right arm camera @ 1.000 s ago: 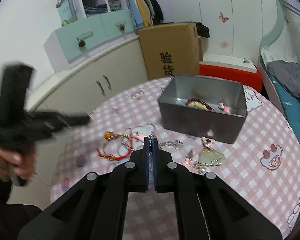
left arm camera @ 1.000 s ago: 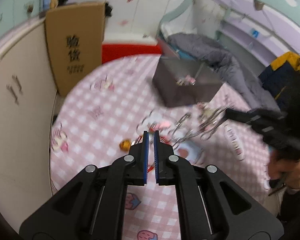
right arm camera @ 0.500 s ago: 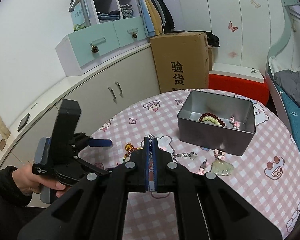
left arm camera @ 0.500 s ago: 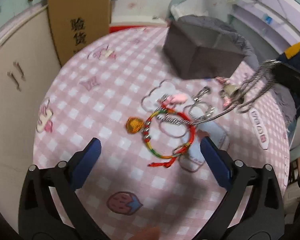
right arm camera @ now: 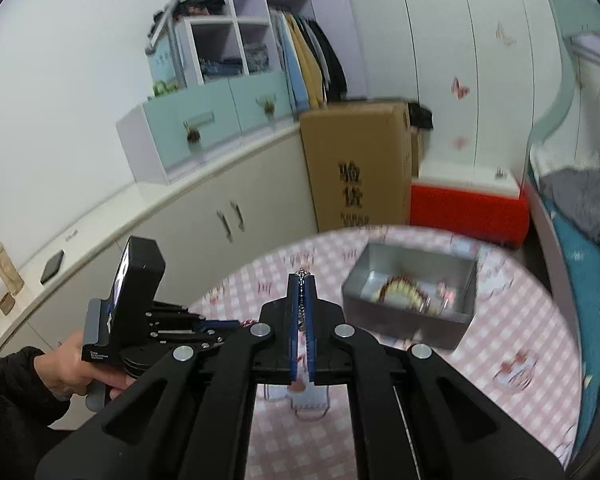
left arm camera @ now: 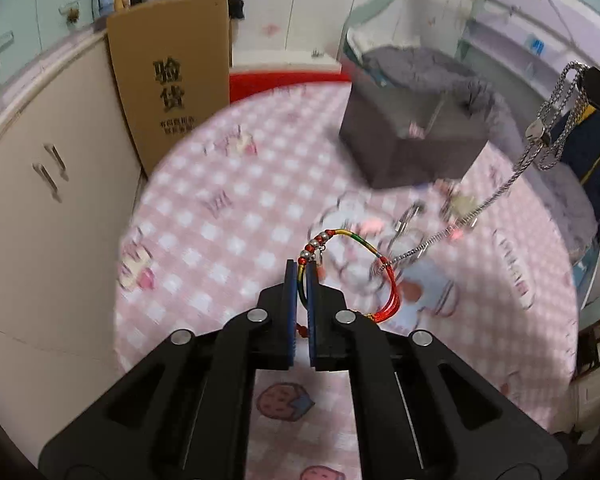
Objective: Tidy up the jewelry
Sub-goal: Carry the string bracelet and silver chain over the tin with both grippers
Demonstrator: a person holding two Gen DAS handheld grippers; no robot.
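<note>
The left gripper [left arm camera: 301, 270] has just snapped shut, and its blue pads now pinch the cord bracelet [left arm camera: 342, 240], whose beaded arc curls out toward one o'clock with its red tails hanging at three. The right gripper [right arm camera: 301, 284] is pressed together on a silver chain [left arm camera: 540, 140], a few links poking out past the tips at twelve. In the left wrist view that chain runs from the right gripper at two o'clock down to the bracelet, and it looks caught on or threaded through the red cord.

That tangle is the risk: with each gripper holding one piece, pulling them apart could snap a thin link, drag the bracelet out of the left pads, or sweep the small charms [left arm camera: 460, 204] lying near the chain off the table [left arm camera: 220, 240]. The pinch on the cord is narrow too, so it may slip.

The tin [right arm camera: 412, 316] sits on the table at one o'clock from the right gripper. Inside lie a beaded bracelet [right arm camera: 400, 286] and some small pieces toward its right wall, too blurred to name. Neither held piece is in it yet.
</note>
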